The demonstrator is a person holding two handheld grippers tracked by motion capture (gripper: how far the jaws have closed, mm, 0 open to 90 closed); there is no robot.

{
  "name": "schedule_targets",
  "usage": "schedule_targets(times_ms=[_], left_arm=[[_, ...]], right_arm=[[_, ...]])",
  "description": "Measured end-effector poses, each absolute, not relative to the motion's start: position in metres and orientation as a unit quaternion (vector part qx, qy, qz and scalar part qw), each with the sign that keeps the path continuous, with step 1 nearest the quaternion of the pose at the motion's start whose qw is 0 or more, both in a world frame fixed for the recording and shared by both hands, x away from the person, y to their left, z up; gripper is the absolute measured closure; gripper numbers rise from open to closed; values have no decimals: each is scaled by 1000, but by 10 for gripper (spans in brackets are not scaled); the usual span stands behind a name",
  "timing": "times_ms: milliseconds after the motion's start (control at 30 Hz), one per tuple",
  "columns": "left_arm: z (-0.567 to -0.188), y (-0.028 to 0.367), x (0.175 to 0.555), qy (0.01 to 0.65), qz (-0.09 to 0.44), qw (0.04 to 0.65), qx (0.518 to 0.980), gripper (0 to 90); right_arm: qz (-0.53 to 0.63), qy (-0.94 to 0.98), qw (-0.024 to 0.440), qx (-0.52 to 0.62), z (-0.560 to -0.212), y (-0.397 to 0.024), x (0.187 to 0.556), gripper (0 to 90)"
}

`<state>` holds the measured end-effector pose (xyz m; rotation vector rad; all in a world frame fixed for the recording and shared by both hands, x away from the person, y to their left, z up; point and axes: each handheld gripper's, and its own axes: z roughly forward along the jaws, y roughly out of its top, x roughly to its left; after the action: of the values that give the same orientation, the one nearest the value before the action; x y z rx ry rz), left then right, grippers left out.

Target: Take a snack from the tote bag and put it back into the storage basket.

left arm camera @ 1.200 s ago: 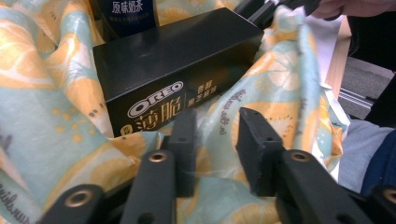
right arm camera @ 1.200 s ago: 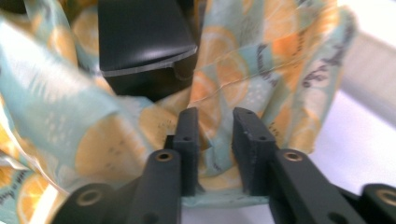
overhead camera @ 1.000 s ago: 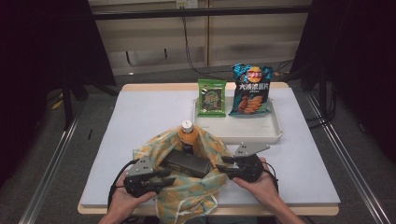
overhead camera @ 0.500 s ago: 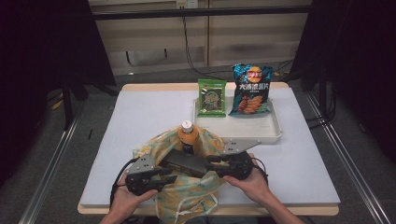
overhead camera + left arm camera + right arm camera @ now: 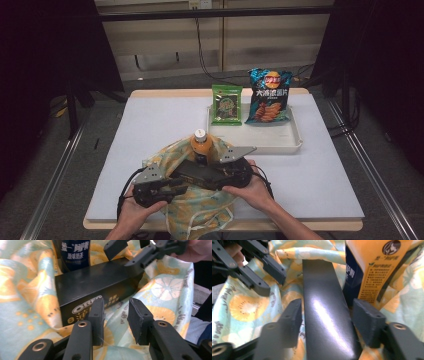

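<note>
High view: you sit at a white surface. A fruit-print cloth bag lies open at the near edge, between your hands. An orange-capped bottle stands upright in the bag's far side, and a black Oreo box lies across its mouth. Compared with a second ago, your right hand-held gripper has slid inward toward the left one, over the box. Your left hand-held gripper has stayed at the bag's near left rim. Well apart, at the far right, a white tray carries a green snack packet and a blue crisp bag, both upright.

Left gripper view: your left hand-held gripper holds its jaws a narrow gap apart, and bag cloth shows in that gap; I cannot tell whether the pads pinch it. The Oreo box lies just beyond, with the other gripper's jaw tips at its far end.

Right gripper view: your right hand-held gripper straddles the Oreo box. Its jaws have just been opening, and both pads now stand clear of the box sides, so it is no longer gripped. The bottle stands just beside it.

The box looks released into the bag; the tray snacks remain unpacked.
</note>
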<state>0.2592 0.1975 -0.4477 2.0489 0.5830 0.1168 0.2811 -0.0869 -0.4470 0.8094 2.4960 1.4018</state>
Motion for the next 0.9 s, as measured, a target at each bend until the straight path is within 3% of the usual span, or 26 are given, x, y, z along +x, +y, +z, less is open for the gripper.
schedule_targets(times_ms=[300,900], left_arm=[[-446,203,260,248,54,492,833,641],[-434,227,271,286,86,520,800,634]], right_arm=[[446,850,77,268,-459,-82,282,340],[419,868,71,257,-476,-71,290,377]])
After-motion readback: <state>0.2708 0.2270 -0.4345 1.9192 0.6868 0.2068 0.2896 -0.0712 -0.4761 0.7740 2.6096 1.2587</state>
